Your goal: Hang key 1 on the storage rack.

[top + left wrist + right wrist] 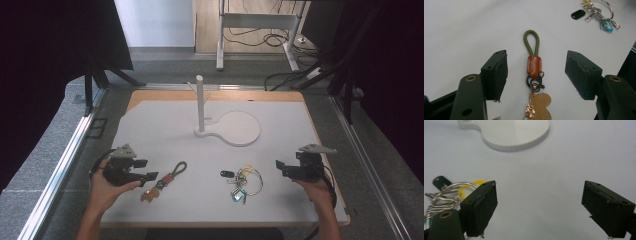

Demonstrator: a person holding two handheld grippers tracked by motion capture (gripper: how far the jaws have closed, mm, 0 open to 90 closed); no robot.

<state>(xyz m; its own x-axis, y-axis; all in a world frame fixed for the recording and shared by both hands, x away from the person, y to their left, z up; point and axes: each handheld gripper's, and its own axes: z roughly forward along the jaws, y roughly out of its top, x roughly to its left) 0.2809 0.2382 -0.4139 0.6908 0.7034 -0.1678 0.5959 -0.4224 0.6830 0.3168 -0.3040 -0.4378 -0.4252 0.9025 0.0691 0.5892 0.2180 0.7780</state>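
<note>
Olive-green cord loop point(531, 42), brown leather tab point(534, 64), white table point(165, 130).

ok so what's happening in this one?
A person holds tongs in each hand over a white table. The left tongs are open, jaws either side of a green-loop keychain lying flat, not gripped. The right tongs are open too, empty, beside a key ring bunch. A white peg stand sits farther back with nothing hung on it.
</note>
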